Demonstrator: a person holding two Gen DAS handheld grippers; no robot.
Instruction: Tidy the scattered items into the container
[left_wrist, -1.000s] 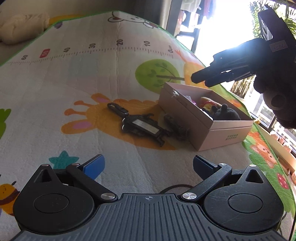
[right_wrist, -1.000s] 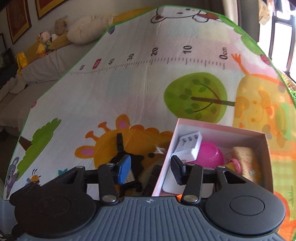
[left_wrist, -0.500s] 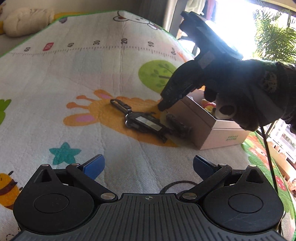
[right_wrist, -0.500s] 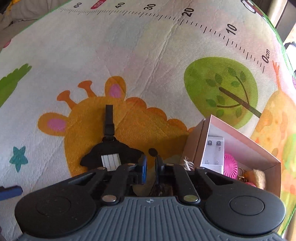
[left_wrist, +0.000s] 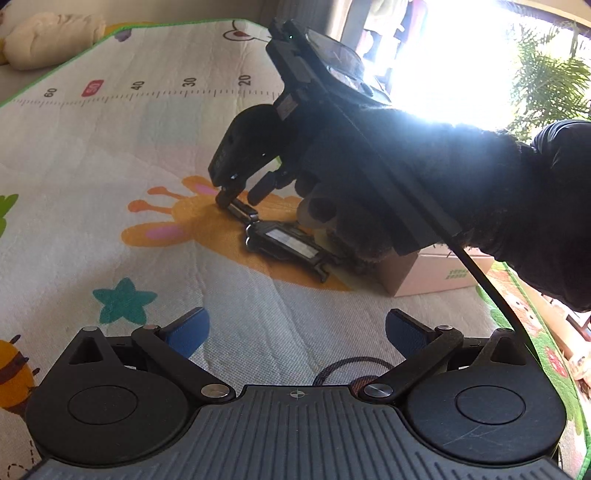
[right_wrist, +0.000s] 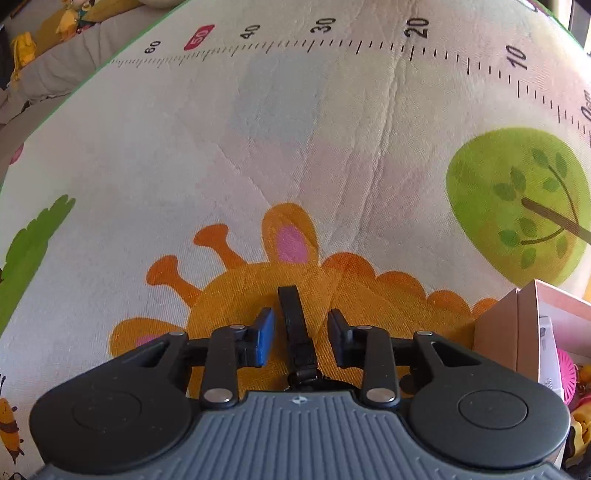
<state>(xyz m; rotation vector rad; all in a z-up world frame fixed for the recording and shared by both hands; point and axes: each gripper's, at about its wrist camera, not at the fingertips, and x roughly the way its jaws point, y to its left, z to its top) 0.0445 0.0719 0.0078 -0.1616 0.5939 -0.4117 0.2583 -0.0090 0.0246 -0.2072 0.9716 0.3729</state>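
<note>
Black strap (right_wrist: 295, 321) lies between parted jaws.

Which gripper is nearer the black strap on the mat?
Right. The right gripper is open with the black strap between its fingers; the left gripper is open and well back from it.

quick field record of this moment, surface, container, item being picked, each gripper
surface: cartoon play mat with a printed ruler
container: open cardboard box, at the mat's right side, already holding a pink item
target item: black strap of a black holder lying flat on the mat, outside the box
right gripper: open, fingers on either side of the strap, not closed on it
left gripper: open, holding nothing, pointing at the holder from farther back
task state: holder not yet lifted
</note>
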